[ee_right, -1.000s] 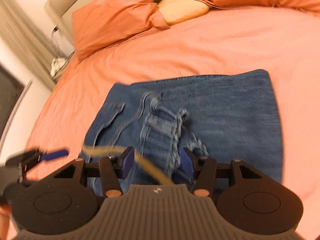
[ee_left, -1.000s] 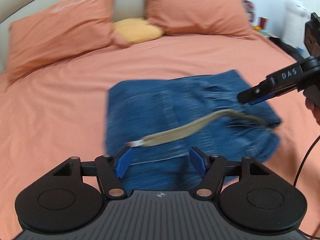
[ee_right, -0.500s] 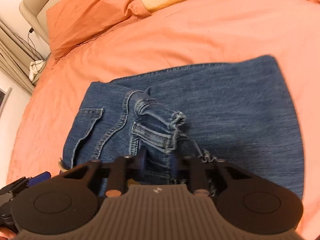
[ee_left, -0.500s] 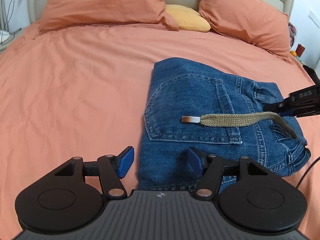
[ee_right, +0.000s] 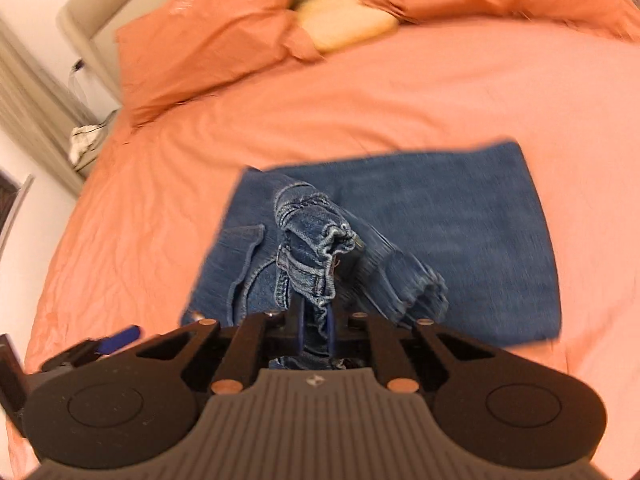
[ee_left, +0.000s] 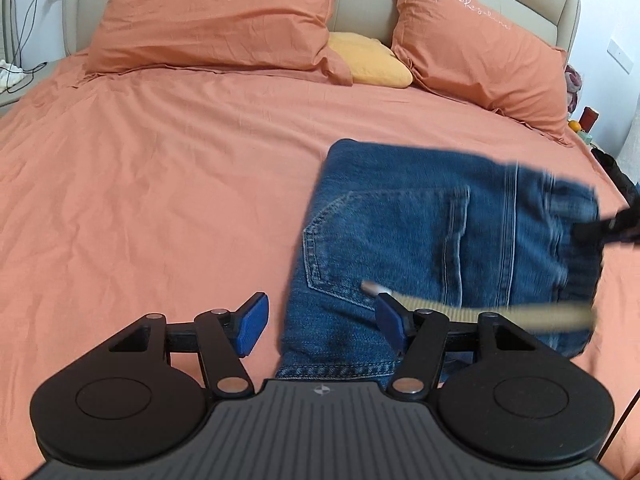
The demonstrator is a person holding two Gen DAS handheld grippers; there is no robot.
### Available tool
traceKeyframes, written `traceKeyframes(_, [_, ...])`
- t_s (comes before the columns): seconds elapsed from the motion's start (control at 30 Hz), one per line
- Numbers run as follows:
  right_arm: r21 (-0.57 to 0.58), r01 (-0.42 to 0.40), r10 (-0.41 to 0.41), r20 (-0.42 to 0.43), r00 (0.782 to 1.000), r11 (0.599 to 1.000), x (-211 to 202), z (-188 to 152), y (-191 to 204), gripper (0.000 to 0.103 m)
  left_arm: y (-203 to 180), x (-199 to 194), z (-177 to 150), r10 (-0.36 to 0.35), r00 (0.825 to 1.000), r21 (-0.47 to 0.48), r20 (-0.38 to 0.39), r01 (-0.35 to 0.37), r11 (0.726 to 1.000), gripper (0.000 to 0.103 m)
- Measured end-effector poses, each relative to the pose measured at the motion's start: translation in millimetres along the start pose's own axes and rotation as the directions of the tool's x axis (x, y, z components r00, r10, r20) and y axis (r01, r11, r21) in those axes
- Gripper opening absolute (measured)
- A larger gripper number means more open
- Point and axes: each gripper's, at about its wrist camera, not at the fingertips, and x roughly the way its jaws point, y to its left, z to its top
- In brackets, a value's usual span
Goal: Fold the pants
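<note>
Folded blue jeans [ee_left: 440, 240] lie on the orange bed, back pocket up. A tan belt strap [ee_left: 500, 314] trails across their near part. My left gripper [ee_left: 320, 320] is open and empty, low over the jeans' near left corner. My right gripper [ee_right: 316, 330] is shut on the bunched waistband [ee_right: 312, 248] and holds it lifted above the rest of the jeans [ee_right: 460, 232]. The right gripper shows in the left wrist view [ee_left: 608, 228] at the jeans' right edge. The left gripper's blue fingertip [ee_right: 120, 336] shows in the right wrist view.
Two orange pillows [ee_left: 216, 20] and a yellow cushion [ee_left: 368, 60] lie against the headboard. The orange sheet [ee_left: 140, 200] spreads wide to the left of the jeans. A bedside stand with cables [ee_left: 12, 72] sits at far left. Small items [ee_left: 588, 120] stand at right.
My right gripper has shut on the waistband and lifted it. The belt strap has swung toward the near edge. My left gripper has shifted left along the jeans and stayed open.
</note>
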Motion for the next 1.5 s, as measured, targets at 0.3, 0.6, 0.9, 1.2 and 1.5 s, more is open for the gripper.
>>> traceKeyframes(0.3, [0.185, 0.006, 0.000, -0.034, 0.999, 0.983, 38, -36, -57, 0.004, -15, 0, 9, -0.012, 1.000, 0.056, -0.008, 0.012, 0.998, 0.070])
traceKeyframes(0.6, [0.109, -0.025, 0.022, 0.024, 0.999, 0.994, 55, -42, -72, 0.033, -36, 19, 8, -0.017, 0.998, 0.094, -0.055, 0.022, 0.995, 0.069])
traceKeyframes(0.9, [0.282, -0.135, 0.131, 0.033, 0.991, 0.950, 71, -35, -112, 0.063, -44, 41, 10, 0.011, 0.996, 0.109, -0.087, -0.001, 0.994, 0.069])
traceKeyframes(1.2, [0.443, -0.306, 0.301, 0.083, 0.950, 0.843, 91, -56, -131, 0.023, -46, 50, 10, 0.030, 0.992, 0.124, -0.120, -0.015, 0.992, 0.069])
traceKeyframes(1.5, [0.051, -0.197, 0.192, 0.085, 0.978, 0.979, 16, 22, -24, 0.011, -39, 33, 24, 0.039, 0.997, 0.108, -0.068, -0.032, 0.994, 0.066])
